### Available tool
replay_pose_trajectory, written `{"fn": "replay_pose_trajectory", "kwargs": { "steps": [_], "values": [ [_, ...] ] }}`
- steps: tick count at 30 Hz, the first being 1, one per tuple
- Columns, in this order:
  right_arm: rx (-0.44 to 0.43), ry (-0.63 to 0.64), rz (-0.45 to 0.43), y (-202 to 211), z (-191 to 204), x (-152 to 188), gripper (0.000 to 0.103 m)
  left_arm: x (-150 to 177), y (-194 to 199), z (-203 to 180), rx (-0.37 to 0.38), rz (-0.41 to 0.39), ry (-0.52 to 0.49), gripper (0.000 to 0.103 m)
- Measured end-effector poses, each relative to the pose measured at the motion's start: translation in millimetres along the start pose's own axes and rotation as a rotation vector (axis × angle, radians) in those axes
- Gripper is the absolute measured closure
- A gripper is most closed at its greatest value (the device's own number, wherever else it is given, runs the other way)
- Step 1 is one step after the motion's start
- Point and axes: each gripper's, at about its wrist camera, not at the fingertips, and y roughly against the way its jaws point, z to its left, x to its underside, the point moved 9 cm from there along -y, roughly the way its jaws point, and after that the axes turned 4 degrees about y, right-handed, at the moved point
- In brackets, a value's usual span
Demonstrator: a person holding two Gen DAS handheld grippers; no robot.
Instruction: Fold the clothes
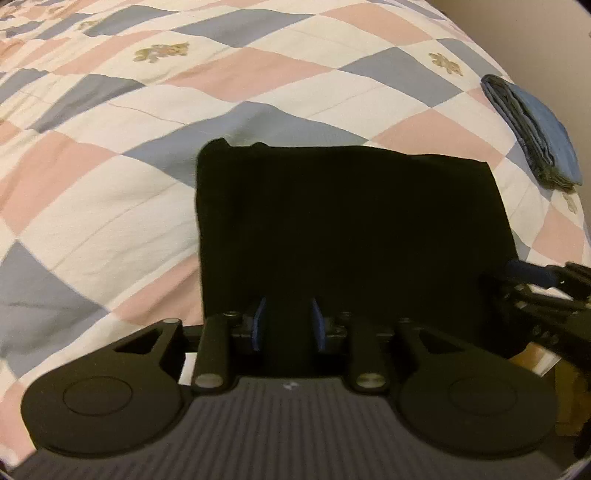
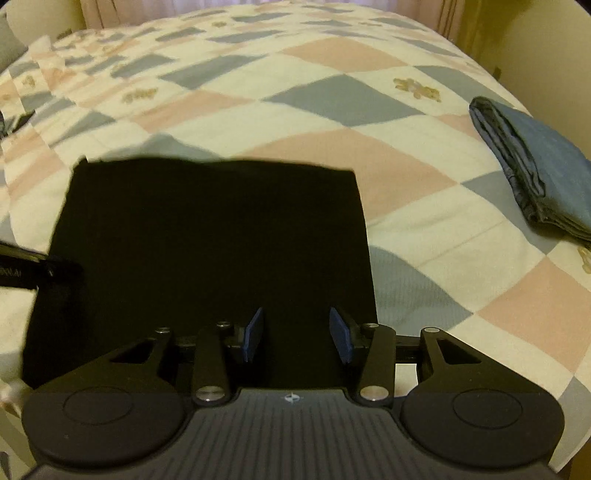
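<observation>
A black garment [image 1: 351, 221] [image 2: 214, 240] lies folded into a flat rectangle on the bed. My left gripper [image 1: 290, 321] points down at its near edge. The blue pads [image 1: 260, 325] stand a little apart, with black cloth in the gap, and they do not visibly pinch it. My right gripper [image 2: 297, 332] hovers over the near right part of the same garment with its pads [image 2: 341, 336] wider apart. Each gripper shows at the edge of the other's view: the right gripper [image 1: 535, 280] and the left gripper [image 2: 44, 266].
A checked quilt [image 1: 110, 147] [image 2: 424, 258] in pink, blue and cream covers the bed. A folded blue garment [image 1: 543, 140] [image 2: 546, 177] lies to the right near the bed's edge. Curtains [image 2: 147, 11] hang beyond the far end of the bed.
</observation>
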Motion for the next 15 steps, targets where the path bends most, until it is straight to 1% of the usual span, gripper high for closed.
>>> {"fn": "replay_pose_trajectory", "kwargs": {
  "steps": [1,4,5,6,7,9,11,12,15],
  "values": [
    [-0.015,-0.014,-0.014,7,0,-2,0.059,2,6,0,-0.020,0.002,0.001,0.071],
    [-0.069,-0.055,-0.044,34,2,-2,0.056,12,29,-4,-0.070,-0.003,0.018,0.068],
    [-0.082,-0.065,-0.043,43,3,1,0.049,17,38,-7,-0.087,-0.008,0.022,0.067],
    [-0.095,-0.076,-0.043,53,4,5,0.045,22,48,-10,-0.103,-0.013,0.025,0.065],
    [-0.107,-0.085,-0.041,62,5,9,0.045,29,58,-14,-0.119,-0.020,0.026,0.062],
    [-0.123,-0.100,-0.025,78,4,21,0.043,42,77,-23,-0.135,-0.028,0.032,0.060],
    [-0.135,-0.111,-0.010,95,2,32,0.038,56,98,-34,-0.145,-0.044,0.034,0.059],
    [-0.139,-0.115,-0.004,104,0,37,0.034,62,108,-39,-0.149,-0.054,0.036,0.057],
    [-0.147,-0.111,-0.005,131,-2,49,0.028,79,139,-54,-0.156,-0.083,0.042,0.052]
  ]
}}
